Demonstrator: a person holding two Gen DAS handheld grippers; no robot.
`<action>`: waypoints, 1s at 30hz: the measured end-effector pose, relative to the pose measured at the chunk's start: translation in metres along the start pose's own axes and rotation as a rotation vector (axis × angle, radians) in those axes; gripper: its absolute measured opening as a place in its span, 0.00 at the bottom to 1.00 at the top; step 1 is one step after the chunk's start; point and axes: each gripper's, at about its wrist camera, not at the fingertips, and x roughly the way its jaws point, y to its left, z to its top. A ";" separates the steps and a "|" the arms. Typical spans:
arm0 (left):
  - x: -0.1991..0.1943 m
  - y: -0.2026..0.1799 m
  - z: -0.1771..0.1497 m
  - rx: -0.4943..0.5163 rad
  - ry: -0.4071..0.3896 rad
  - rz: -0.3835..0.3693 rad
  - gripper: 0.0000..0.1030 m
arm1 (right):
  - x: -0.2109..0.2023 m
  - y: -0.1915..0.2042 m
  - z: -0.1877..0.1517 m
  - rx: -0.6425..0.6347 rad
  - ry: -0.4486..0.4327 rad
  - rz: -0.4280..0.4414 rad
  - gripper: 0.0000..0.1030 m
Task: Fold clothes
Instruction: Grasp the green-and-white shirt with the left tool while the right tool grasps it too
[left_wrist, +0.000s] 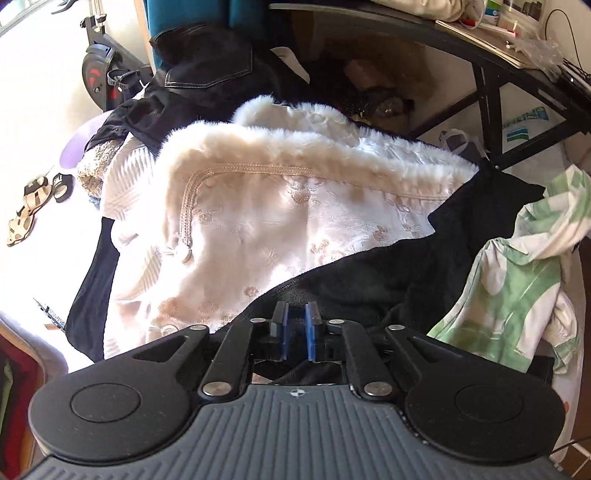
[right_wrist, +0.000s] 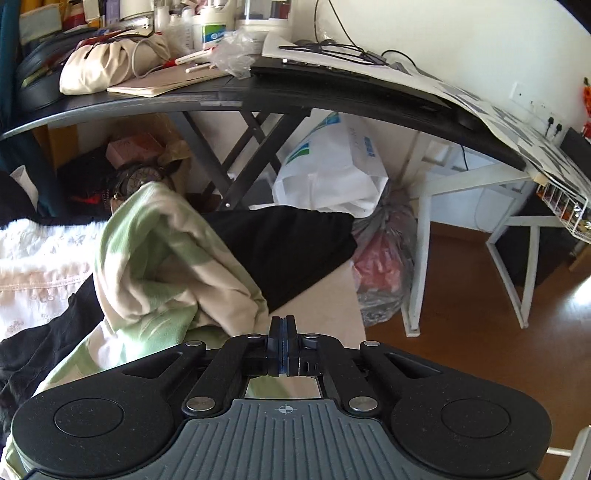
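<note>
Clenched fully, the right claw (right_wrist: 282, 323) shows no cloth visibly caught between its pads, though the green-and-white garment (right_wrist: 159, 273) lies at its ten o'clock. A narrow gap is left between the left claw's (left_wrist: 295, 314) blue pads (left_wrist: 309, 320), with black fabric (left_wrist: 388, 273) beneath; whether any is pinched cannot be told. The cream fur-trimmed jacket (left_wrist: 258, 206) is heaped at twelve o'clock. If lifted now, a thin fold could be missed or slipped, and neighbouring clothes dragged along.

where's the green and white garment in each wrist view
Left wrist: green and white garment at the right edge, beside black cloth.
Right wrist: left of centre, just beyond the shut right claw.
Shared landmark: the white furry garment, left of it in both.
</note>
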 end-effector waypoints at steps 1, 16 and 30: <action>0.001 0.001 0.001 0.001 0.000 -0.002 0.58 | -0.003 -0.004 0.003 0.010 0.003 0.003 0.01; 0.046 -0.092 -0.069 0.389 0.017 -0.124 0.57 | -0.004 0.055 0.003 -0.086 0.025 0.166 0.34; 0.026 -0.106 -0.093 0.490 0.049 -0.261 0.13 | 0.040 0.103 -0.022 -0.070 0.275 0.339 0.48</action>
